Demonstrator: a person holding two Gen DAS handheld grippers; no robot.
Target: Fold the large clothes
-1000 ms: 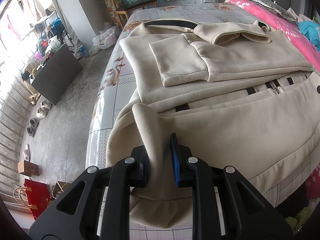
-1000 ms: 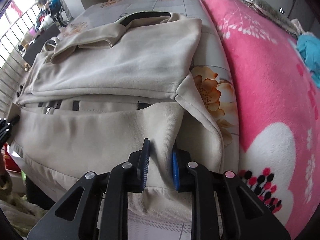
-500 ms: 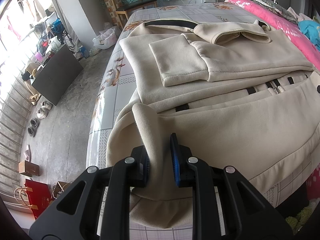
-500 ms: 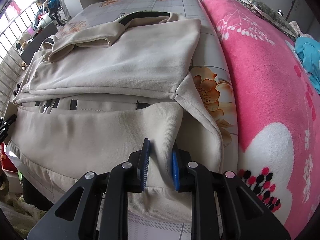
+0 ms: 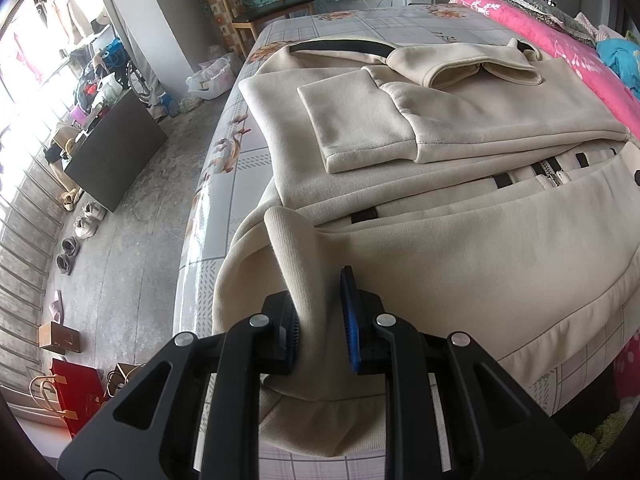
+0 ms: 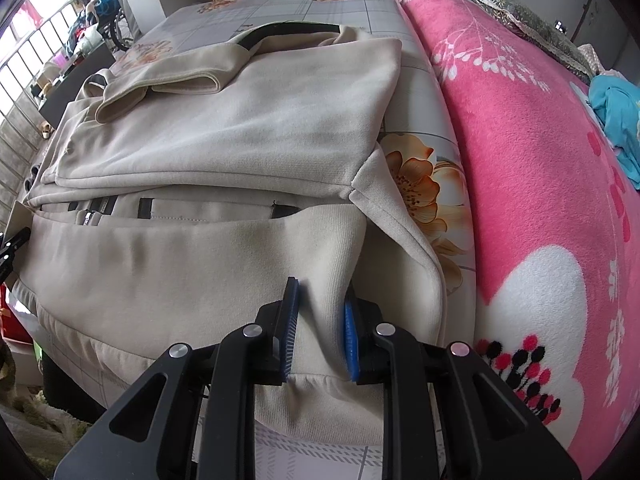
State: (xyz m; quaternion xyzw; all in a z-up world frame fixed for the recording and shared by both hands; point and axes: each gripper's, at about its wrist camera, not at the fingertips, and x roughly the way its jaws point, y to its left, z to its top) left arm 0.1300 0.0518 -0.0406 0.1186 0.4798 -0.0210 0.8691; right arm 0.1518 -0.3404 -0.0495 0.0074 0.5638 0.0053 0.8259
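Observation:
A large beige zip jacket (image 5: 460,264) lies across the bed with both sleeves folded over its chest. Its bottom hem is turned up toward the zipper. My left gripper (image 5: 320,316) is shut on a pinched ridge of the hem at the jacket's left corner, near the bed's edge. In the right wrist view the same jacket (image 6: 224,136) fills the frame. There my right gripper (image 6: 320,320) is shut on the hem fold at the right corner, beside the pink blanket. The blue pads (image 6: 350,336) press the cloth from both sides.
A pink flowered blanket (image 6: 540,184) rises along the jacket's right side, with a turquoise cloth (image 6: 616,120) on it. The flowered bedsheet (image 5: 224,184) drops to a concrete floor with shoes (image 5: 76,232), a dark cabinet (image 5: 116,152), a red bag (image 5: 76,392) and a wooden chair (image 5: 272,8).

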